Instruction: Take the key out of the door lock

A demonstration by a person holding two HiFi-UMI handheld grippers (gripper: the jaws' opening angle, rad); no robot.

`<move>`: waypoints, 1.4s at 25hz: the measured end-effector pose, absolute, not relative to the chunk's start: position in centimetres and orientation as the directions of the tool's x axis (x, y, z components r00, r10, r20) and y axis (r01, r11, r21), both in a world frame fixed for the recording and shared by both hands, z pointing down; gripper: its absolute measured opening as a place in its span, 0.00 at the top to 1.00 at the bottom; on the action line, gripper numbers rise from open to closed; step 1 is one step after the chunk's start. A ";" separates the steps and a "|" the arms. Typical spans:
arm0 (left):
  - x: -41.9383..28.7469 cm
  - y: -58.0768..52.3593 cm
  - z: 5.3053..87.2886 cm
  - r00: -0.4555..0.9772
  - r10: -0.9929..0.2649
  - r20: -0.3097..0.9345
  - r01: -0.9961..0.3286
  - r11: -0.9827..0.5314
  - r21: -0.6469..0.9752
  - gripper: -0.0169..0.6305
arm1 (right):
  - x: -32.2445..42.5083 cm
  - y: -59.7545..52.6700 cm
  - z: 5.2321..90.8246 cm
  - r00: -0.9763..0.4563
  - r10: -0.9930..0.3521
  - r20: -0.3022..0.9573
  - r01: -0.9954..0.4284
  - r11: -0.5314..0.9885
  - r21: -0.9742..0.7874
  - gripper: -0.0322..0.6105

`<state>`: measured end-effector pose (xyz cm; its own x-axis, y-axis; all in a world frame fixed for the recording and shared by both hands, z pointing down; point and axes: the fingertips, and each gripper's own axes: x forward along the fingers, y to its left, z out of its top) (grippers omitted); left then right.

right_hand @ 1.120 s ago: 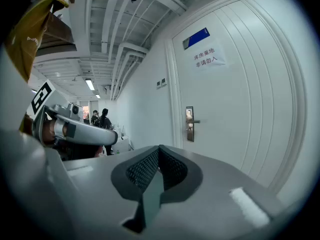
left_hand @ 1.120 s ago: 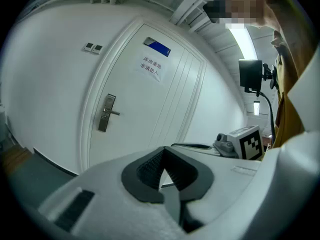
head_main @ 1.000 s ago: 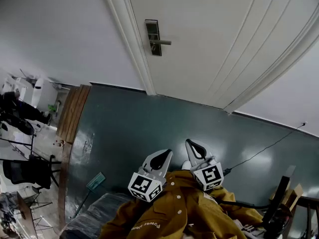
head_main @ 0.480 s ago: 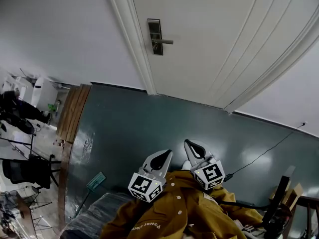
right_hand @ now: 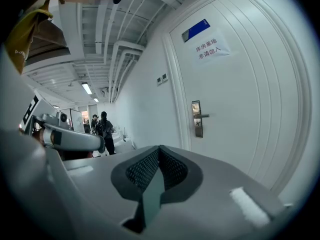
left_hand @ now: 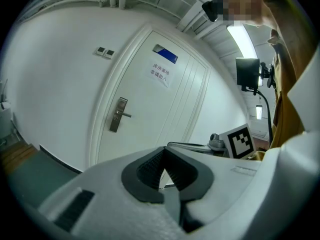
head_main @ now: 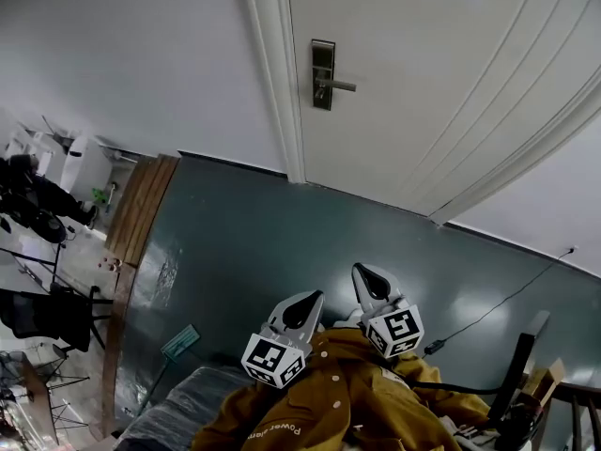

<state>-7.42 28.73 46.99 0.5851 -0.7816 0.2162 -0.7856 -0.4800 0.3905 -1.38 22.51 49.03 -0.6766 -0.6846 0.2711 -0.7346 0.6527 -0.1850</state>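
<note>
My left gripper [head_main: 302, 304] and my right gripper [head_main: 372, 281] are both low in the head view, in the lower middle of the frame, close in front of my body. Both have the jaws pressed together, and nothing stands between the pads of either one.

Above them in the frame there is the dark green floor [head_main: 282, 233], and then the white door [head_main: 441, 73], which fills the upper right. The lock plate [head_main: 322, 73] is in the upper middle of the head view, well apart from both grippers, with its lever handle [head_main: 340, 85] pointing to the right. The key should be in this plate, but I cannot make it out in any view; it is too small from here.

I expect the key to be a small, light and stiff piece of metal, with smooth faces that can slip under the pads. I think the best place to take hold is the flat head, with one pad on each broad face. The pull should go straight out, along the line of the shaft. If the key sits turned in the lock, I judge that it must first be turned back.
</note>
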 end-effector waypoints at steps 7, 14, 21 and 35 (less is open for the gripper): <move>-9.6 25.7 48.1 0.585 -0.781 0.218 -0.775 -0.458 0.435 0.97 | -3.4 20.0 48.8 -0.672 -0.685 0.281 -0.733 0.668 -0.124 0.94; -8.7 17.1 49.2 0.592 -0.772 0.234 -0.770 -0.455 0.448 0.97 | -2.3 11.2 50.4 -0.656 -0.699 0.286 -0.750 0.645 -0.145 0.94; -4.2 5.3 48.3 0.613 -0.752 0.243 -0.756 -0.470 0.455 0.97 | 1.6 -0.5 48.8 -0.668 -0.701 0.249 -0.741 0.655 -0.146 0.94; -5.8 -11.5 49.7 0.523 -0.813 0.256 -0.765 -0.315 0.562 0.97 | 4.9 -13.0 48.2 -0.668 -0.699 0.255 -0.743 0.648 -0.168 0.94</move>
